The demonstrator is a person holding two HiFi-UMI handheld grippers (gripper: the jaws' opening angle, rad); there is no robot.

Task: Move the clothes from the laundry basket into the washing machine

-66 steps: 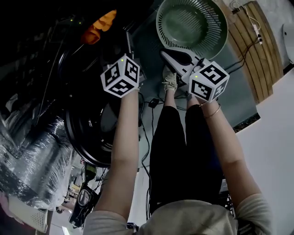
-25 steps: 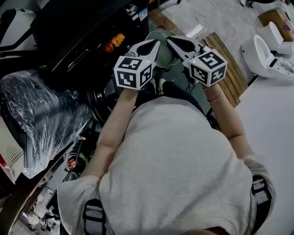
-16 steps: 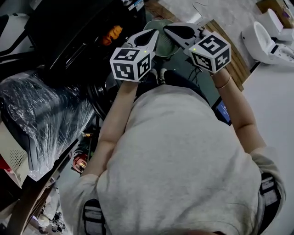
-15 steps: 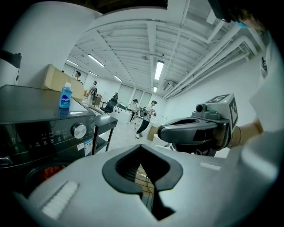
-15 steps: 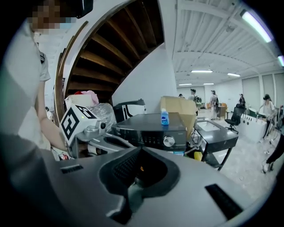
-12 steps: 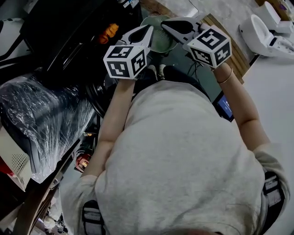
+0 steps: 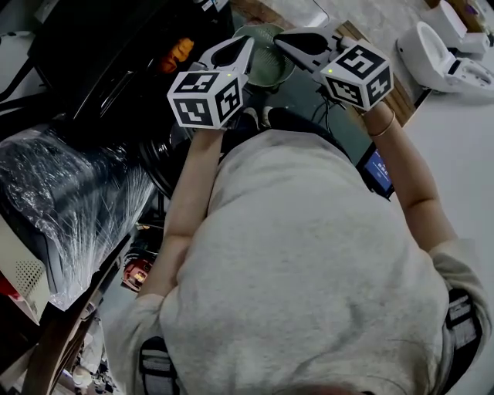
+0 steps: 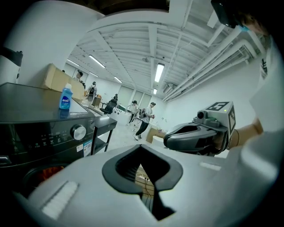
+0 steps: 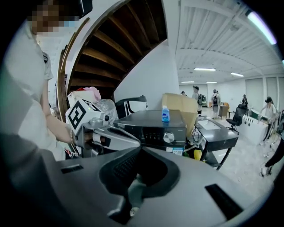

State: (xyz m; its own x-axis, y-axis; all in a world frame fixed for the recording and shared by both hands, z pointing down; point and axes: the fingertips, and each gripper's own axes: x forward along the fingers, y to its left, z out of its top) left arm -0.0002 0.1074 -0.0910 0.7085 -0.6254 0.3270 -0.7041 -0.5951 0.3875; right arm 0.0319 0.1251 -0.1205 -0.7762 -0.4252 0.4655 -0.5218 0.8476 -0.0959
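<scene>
A grey floor [image 7: 370,15] is running along the top of the head view. A strip of wooden planks [image 7: 403,96] is lying at the upper right, and a white toilet [image 7: 432,54] is sitting in the corner beyond it. At the left edge, a bulky bundle wrapped in clear plastic [image 7: 69,208] is taking up much of the frame. In the gripper views the room is opening into a long white hall under strip lights. People [image 8: 144,117] are walking in the middle distance. A cardboard box [image 9: 179,104] is standing behind the machine, and the wooden underside of a staircase [image 9: 120,40] is rising at the upper left of the right gripper view.

The washing machine [image 7: 108,54] is standing dark in the upper left of the head view, and an orange garment [image 7: 176,52] is showing inside its opening. A blue bottle [image 8: 65,97] is standing upright on the machine's top. The green laundry basket [image 7: 268,68] is sitting on the floor at the upper middle, partly covered by the grippers, with only its ribbed inside showing.

The person is holding the left gripper [image 7: 245,42] and the right gripper [image 7: 282,38] up in front of the body, their tips near each other over the basket in the picture. Both pairs of jaws are pressing together, gripping nothing.
</scene>
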